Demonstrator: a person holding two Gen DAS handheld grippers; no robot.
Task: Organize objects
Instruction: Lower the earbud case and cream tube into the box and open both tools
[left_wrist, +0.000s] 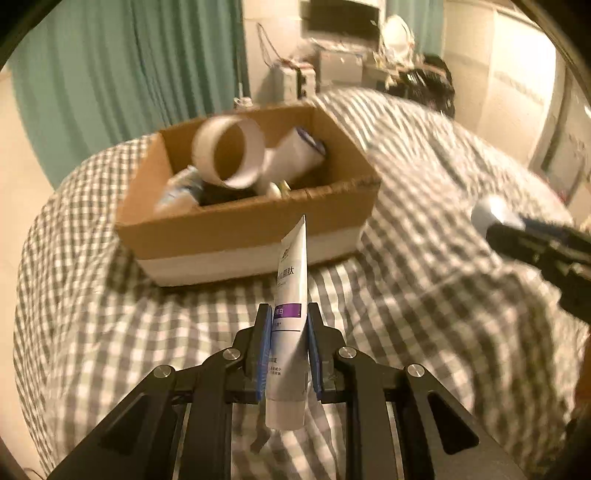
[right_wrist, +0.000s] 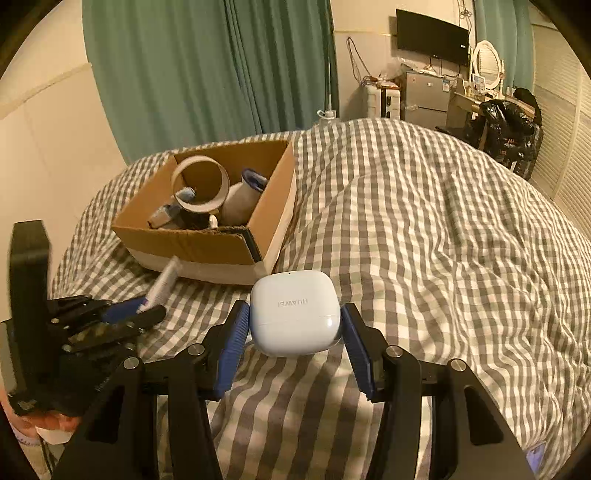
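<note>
My left gripper (left_wrist: 288, 314) is shut on a white tube with a purple band (left_wrist: 290, 295), held upright above the bed in front of the cardboard box (left_wrist: 236, 236). The box holds a tape roll (left_wrist: 229, 151), a white bottle (left_wrist: 291, 155) and other items. My right gripper (right_wrist: 295, 314) is shut on a white Huawei earbud case (right_wrist: 293, 314), held above the checked bedspread right of the box (right_wrist: 207, 243). The left gripper (right_wrist: 147, 314) with the tube (right_wrist: 162, 282) shows in the right wrist view. The right gripper (left_wrist: 491, 229) with the case (left_wrist: 491, 216) shows in the left wrist view.
The box sits on a grey-and-white checked bedspread (right_wrist: 424, 240). Green curtains (right_wrist: 207, 70) hang behind it. A desk with clutter, a monitor (right_wrist: 432, 35) and a black bag (right_wrist: 506, 125) stand beyond the bed's far right.
</note>
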